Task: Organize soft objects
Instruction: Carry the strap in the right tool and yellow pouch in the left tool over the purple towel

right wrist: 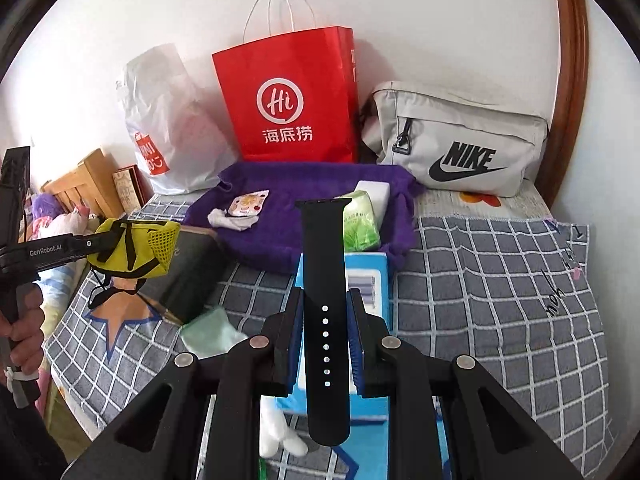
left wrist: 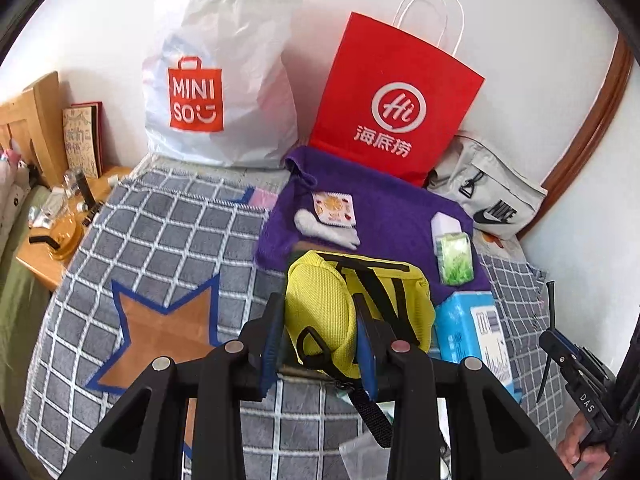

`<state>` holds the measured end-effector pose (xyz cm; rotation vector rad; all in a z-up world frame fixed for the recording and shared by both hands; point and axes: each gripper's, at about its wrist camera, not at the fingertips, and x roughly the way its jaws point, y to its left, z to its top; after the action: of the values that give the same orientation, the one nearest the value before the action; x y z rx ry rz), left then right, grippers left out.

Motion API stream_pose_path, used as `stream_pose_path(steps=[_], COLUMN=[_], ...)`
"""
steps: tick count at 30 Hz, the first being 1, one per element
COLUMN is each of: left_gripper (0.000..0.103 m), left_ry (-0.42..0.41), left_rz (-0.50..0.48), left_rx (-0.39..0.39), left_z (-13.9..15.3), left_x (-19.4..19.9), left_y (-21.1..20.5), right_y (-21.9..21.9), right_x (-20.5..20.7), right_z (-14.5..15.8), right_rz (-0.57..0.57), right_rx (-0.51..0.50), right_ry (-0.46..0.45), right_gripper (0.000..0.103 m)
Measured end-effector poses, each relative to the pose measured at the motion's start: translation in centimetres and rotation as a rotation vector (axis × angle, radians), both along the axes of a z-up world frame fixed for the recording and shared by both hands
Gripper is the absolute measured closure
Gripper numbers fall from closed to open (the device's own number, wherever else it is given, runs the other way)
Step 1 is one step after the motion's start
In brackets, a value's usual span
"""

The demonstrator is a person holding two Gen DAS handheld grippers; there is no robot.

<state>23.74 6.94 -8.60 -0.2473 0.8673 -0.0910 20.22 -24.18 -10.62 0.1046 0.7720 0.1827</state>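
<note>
Item one: my left claw (left wrist: 320, 332) is clamped on a yellow mesh pouch (left wrist: 344, 304) with black straps, held clear above the bed; from the right wrist view I see that pouch (right wrist: 136, 248) hanging at the claw tip, a black cord dangling under it. Item two: my right claw (right wrist: 325, 344) is closed narrow on a black watch strap (right wrist: 324, 280), pads pressing both edges, the strap standing up past the fingers with its row of holes facing me. Item three: grey checked blanket (right wrist: 500, 280) with an orange star, covering the bed. Item four: purple towel (right wrist: 288, 232) lying on the blanket, carrying a white sock (right wrist: 230, 218), a small printed sachet (right wrist: 250, 203), a green tissue pack (right wrist: 360, 220) and a white block (right wrist: 376, 190). Item five: blue box (right wrist: 368, 276) just in front of the towel. Item six, along the wall: white Miniso bag (left wrist: 216, 80), red paper bag (right wrist: 292, 96), grey Nike pouch (right wrist: 460, 140).
</note>
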Motion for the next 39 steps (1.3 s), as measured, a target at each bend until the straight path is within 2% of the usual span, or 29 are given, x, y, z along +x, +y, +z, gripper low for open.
stream_pose_path(steps=[8,24,29,39], left_gripper=[0.071,0.071,0.071,0.071], left_ry=[-0.015,0.034,0.055,0.089], left_rz=[0.022,0.005,-0.003,-0.019], left_rx=[-0.002,-0.013,-0.002,-0.001], left_z=[0.2,-1.2,-2.2,-5.0], left_x=[2.5,11.7,14.8,18.0], left_y=[-0.5,-1.7,-2.3,-2.6], right_y=[-0.3,1.0,1.0,0.8], right_x=[4.0,14.1,17.7,21.0], right_z=[-0.4,0.4,-0.9,-4.5], right_rz=[0.033,0.055,0.066,0.050], right_rx=[0.059,0.039,0.055,0.040], right_ry=[-0.006,0.007,0.052,0.136], right_gripper=[0.082,0.082,0.082,0.082])
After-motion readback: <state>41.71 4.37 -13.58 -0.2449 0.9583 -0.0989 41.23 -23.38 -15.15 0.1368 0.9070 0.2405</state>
